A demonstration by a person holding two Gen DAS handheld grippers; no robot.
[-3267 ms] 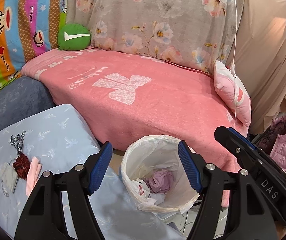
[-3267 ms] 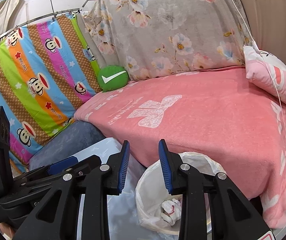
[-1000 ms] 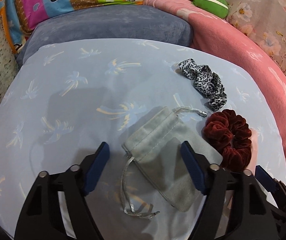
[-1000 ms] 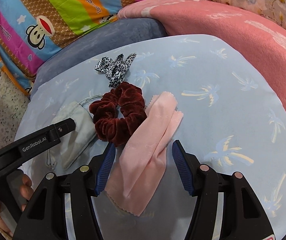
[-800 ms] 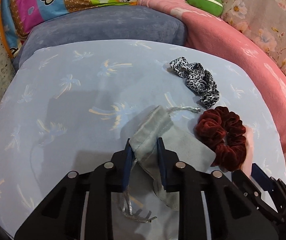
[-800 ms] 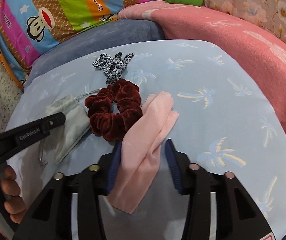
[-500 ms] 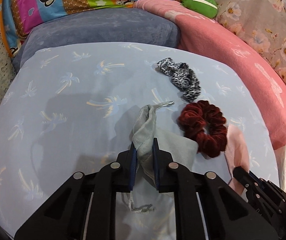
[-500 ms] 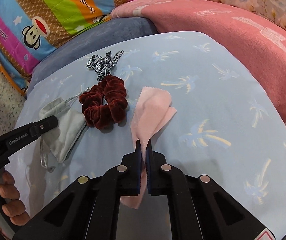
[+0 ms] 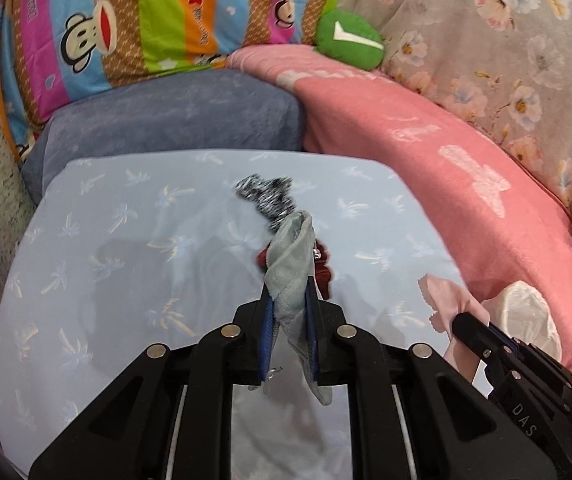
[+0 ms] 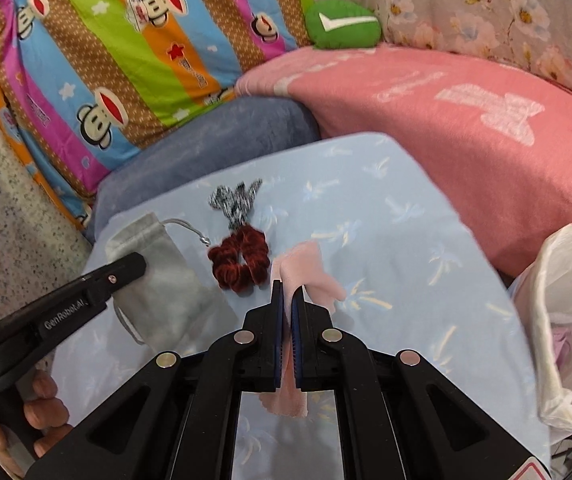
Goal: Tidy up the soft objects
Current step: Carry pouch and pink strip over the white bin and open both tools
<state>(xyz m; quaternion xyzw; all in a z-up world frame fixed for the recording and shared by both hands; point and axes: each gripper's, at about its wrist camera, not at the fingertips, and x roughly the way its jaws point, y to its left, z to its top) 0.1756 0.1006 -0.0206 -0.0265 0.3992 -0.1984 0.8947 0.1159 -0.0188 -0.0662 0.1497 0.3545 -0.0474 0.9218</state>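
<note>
L gripper [image 9: 289, 300] is pinched tight on the grey drawstring pouch [image 9: 292, 264]; the jaws closed onto it within the last sec, and the fabric bunches up btwn the blue pads [image 9: 266, 332], its top poking out ahead of the tips and its lower end drooping below them. From the R wrist cam the same pouch hangs off the L tool's tip at far left, its silver drawstring [image 10: 189, 227] trailing toward the scrunchies. R gripper [image 10: 287, 300] is likewise clamped, pads nearly together, on the thin pink cloth [image 10: 306, 270]; its jaws also closed in the last sec w/ the cloth btwn them. One end of the cloth folds out ahead and to the right of the tips, the other end hangs down under the tool. Just ahead-left of the R tips lies the dark red velvet scrunchie [image 10: 241, 260] on the light blue palm-print sheet [image 10: 386, 240]; further ahead, touching or almost touching it, is the black-and-white leopard scrunchie [image 10: 235, 200]. In the L wrist cam the red one is mostly hidden behind the pouch, and the leopard one sits just beyond the pouch's top. To the R tool's right, past the sheet's edge, stands a bin w/ a white plastic liner [image 10: 566, 320], some pale purple fabric inside. Beyond the sheet: a blue-grey cushion [image 9: 173, 116], a pink blanket [image 9: 426, 140], a green pillow w/ white tick [image 9: 350, 40]. Fingers [image 10: 43, 398] of a hand grip the L tool's handle at lower left of the R cam.
</note>
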